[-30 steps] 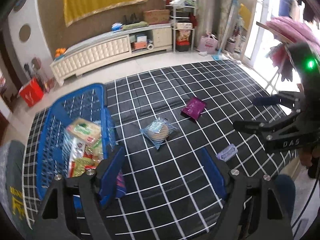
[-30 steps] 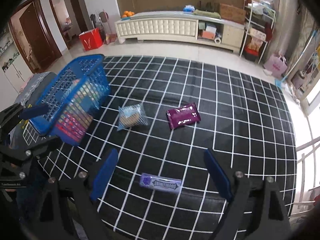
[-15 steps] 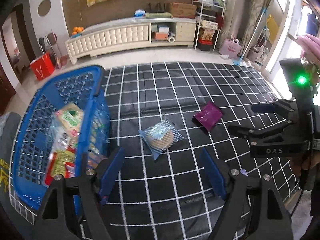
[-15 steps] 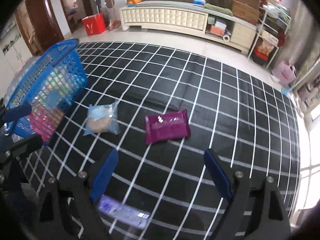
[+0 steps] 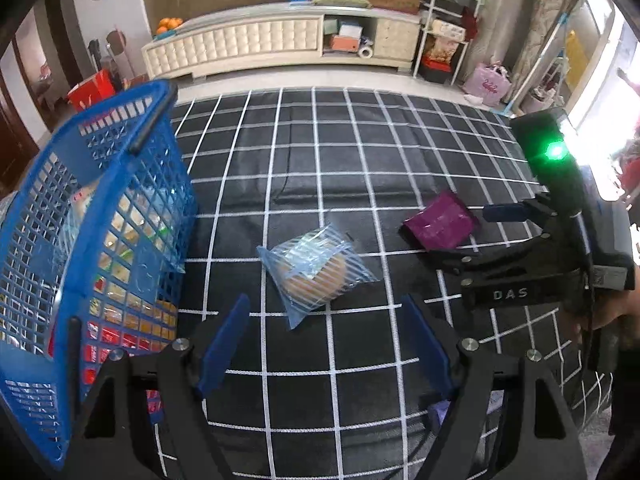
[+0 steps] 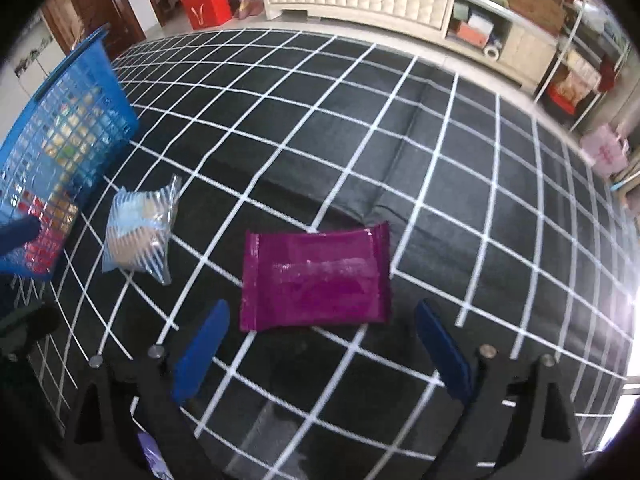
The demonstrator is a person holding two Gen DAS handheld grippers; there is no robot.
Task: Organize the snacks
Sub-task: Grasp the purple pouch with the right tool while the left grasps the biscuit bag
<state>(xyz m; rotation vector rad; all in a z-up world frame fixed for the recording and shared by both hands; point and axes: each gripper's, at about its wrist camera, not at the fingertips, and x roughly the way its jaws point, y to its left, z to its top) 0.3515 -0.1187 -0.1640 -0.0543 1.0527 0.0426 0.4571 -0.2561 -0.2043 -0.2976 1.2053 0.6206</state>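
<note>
A clear blue-striped bag with a round cake (image 5: 316, 270) lies on the black grid cloth just ahead of my open, empty left gripper (image 5: 328, 344); it also shows in the right wrist view (image 6: 140, 230). A purple snack packet (image 6: 316, 278) lies just ahead of my open, empty right gripper (image 6: 324, 350); in the left wrist view the packet (image 5: 440, 226) lies beside that gripper. A blue basket (image 5: 100, 216) holding several snacks stands at the left, and it shows in the right wrist view (image 6: 60, 140). A small lilac packet (image 6: 150, 454) lies under the right gripper's left arm.
The black cloth with white grid lines (image 5: 360, 152) covers the surface. A long white cabinet (image 5: 276, 42) stands along the far wall, with a shelf rack (image 5: 448, 28) to its right and a red bag (image 6: 206, 6) on the floor.
Both grippers have moved forward and lower. The cake bag now lies close ahead of the left gripper, the purple packet close ahead of the right. The lilac packet has slipped under the right gripper.
</note>
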